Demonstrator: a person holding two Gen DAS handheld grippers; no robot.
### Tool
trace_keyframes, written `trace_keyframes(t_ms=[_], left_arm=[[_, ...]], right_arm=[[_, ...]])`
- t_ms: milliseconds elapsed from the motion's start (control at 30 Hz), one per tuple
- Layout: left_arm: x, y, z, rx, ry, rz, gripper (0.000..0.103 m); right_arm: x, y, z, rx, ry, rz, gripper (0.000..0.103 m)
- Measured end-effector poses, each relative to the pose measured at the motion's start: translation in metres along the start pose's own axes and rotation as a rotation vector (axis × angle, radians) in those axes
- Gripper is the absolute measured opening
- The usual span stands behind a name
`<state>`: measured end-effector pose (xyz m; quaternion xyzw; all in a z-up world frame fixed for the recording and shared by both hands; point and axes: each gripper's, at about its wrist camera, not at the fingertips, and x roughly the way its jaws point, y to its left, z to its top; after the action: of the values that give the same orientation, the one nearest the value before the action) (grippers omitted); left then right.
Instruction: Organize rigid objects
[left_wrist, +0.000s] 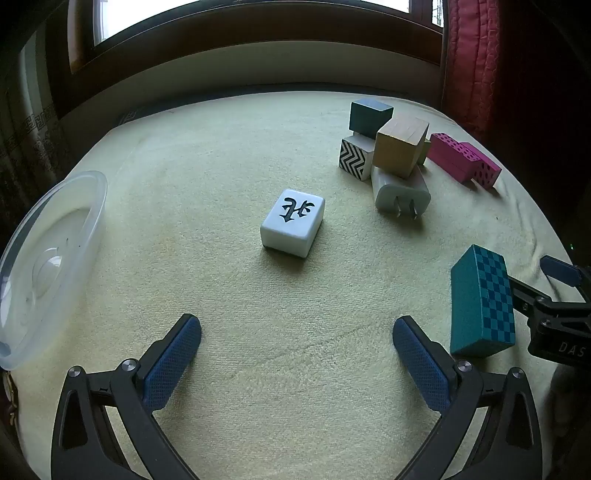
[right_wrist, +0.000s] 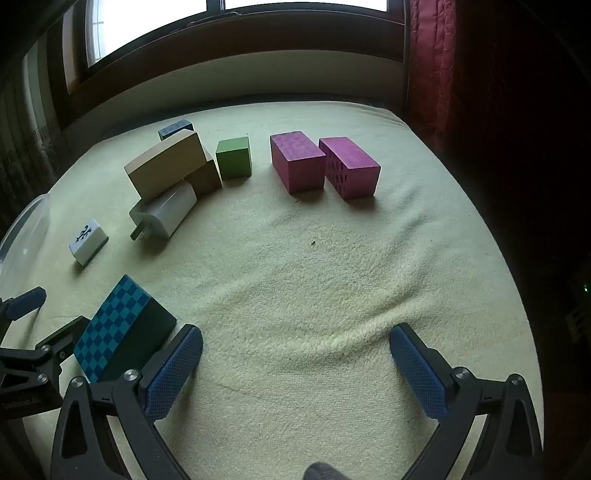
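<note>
Your right gripper (right_wrist: 295, 365) gapes wide over the cream towel (right_wrist: 332, 266); the teal checkered wooden block (right_wrist: 118, 328) stands just left of it.

A white mahjong tile (left_wrist: 293, 222) lies flat, face up, apart from the jumbled block pile (left_wrist: 391, 147) with the white charger (left_wrist: 400, 194).

You're in home setting, likely bedroom or sitting room. Pale yellow fleecy blanket (right_wrist: 332, 258) spread as your work surface, soft and wrinkled. Behind it, dark brown wooden window frame (left_wrist: 258, 33) with daylight coming through glass. At your right, quilted red curtain (left_wrist: 472, 62) hanging down. At your left, dark patterned drape with Greek-key border (left_wrist: 33, 122). Household odds scattered on blanket: painted wooden toy blocks (right_wrist: 297, 160), white plastic wall charger (left_wrist: 400, 195), white mahjong tile (left_wrist: 293, 221), clear plastic tub (left_wrist: 48, 258).
</note>
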<state>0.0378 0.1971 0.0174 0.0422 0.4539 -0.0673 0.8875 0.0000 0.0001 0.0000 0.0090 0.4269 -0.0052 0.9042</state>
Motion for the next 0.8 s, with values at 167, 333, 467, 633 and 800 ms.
trace_keyframes(t_ms=[167, 333, 467, 633, 800], left_arm=[[0.0, -0.0001, 0.0002, 0.0, 0.0, -0.001, 0.103], [0.0, -0.0002, 0.0005, 0.0, 0.001, 0.0, 0.103], [0.0003, -0.0007, 0.0002, 0.0, 0.0, 0.0, 0.103], [0.0002, 0.0002, 0.0003, 0.0, -0.001, -0.002, 0.103], [0.0001, 0.0012, 0.0004, -0.003, 0.0, -0.006, 0.103]], right_arm=[[-0.0001, -0.0002, 0.0, 0.001, 0.0, 0.001, 0.103], [-0.0001, -0.0002, 0.0, 0.001, 0.0, 0.001, 0.103], [-0.0001, -0.0003, 0.0, 0.0, 0.0, 0.0, 0.103], [-0.0003, -0.0009, -0.0001, 0.001, 0.0, 0.001, 0.103], [-0.0004, -0.0011, -0.0002, 0.001, 0.001, 0.001, 0.103]])
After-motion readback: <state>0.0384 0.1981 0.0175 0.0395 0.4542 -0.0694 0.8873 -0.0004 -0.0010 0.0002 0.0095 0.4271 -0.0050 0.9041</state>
